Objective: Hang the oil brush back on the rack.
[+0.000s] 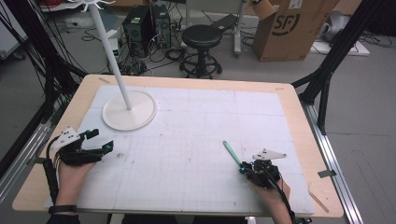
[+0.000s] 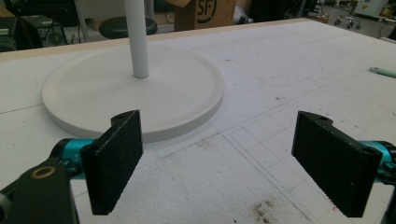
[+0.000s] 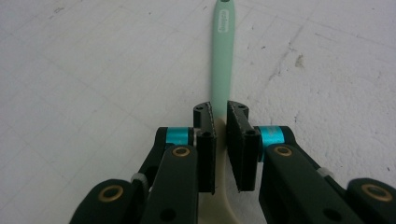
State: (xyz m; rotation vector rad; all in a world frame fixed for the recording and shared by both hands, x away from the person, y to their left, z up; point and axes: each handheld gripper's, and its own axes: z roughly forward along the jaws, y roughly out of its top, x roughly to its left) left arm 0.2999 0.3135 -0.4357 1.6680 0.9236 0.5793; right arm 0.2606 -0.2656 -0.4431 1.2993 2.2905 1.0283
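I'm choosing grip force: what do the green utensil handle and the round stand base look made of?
Green utensil handle: probably matte plastic or silicone, with uniform colour and raised lettering. Round stand base: smooth white painted metal or plastic, with an even satin sheen; I can't tell which.

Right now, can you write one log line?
left tongs: open, near stand base | right tongs: shut on green handle | table: white mat

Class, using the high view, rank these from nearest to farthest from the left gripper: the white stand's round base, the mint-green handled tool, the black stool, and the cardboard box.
Measured from the left gripper:
1. White stand's round base: on the table, just ahead and to its right.
2. Mint-green handled tool: across the table, held in the right gripper.
3. Black stool: on the floor beyond the table.
4. Cardboard box: far right, on the floor.
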